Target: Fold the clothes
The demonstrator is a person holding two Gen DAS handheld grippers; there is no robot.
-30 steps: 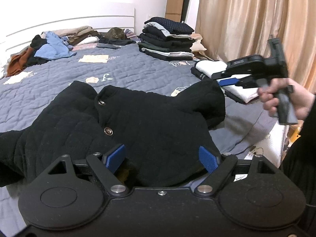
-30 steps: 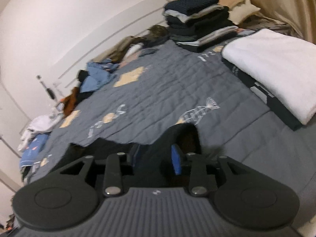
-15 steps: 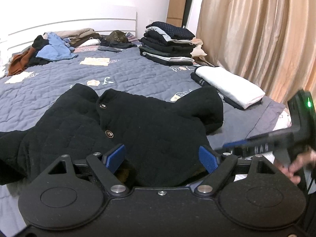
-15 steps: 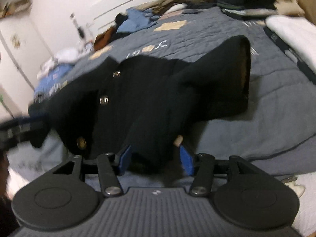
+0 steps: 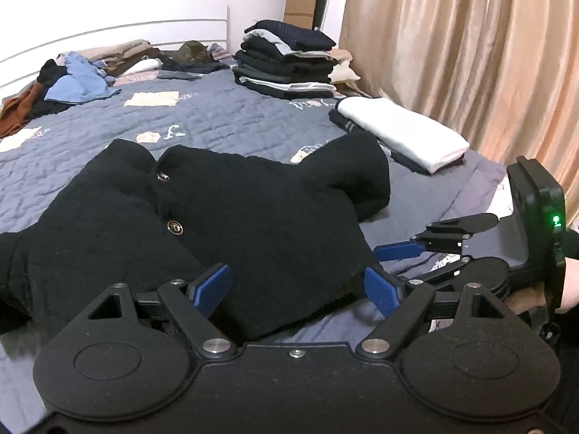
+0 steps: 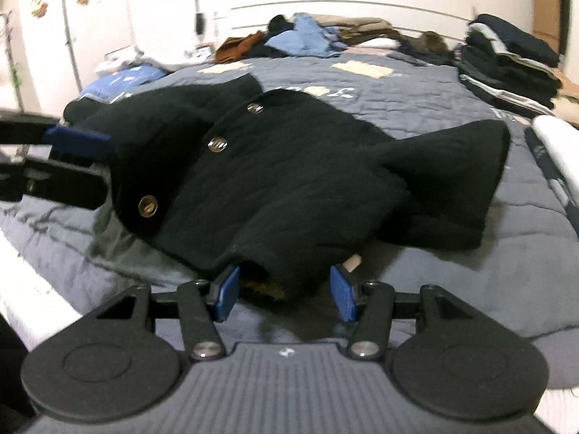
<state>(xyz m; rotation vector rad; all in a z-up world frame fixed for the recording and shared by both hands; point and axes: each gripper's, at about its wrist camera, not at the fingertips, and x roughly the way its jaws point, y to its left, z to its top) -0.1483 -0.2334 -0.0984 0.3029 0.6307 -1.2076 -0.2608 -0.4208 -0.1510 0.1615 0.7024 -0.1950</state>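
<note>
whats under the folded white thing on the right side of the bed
A dark folded garment lies under the white folded item, its edge with pale print sticking out. Both rest on the grey quilt. Whatever else lies beneath is covered.

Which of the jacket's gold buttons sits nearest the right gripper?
The lowest button, near the hem of the black jacket; the other two sit further up toward the collar.
</note>
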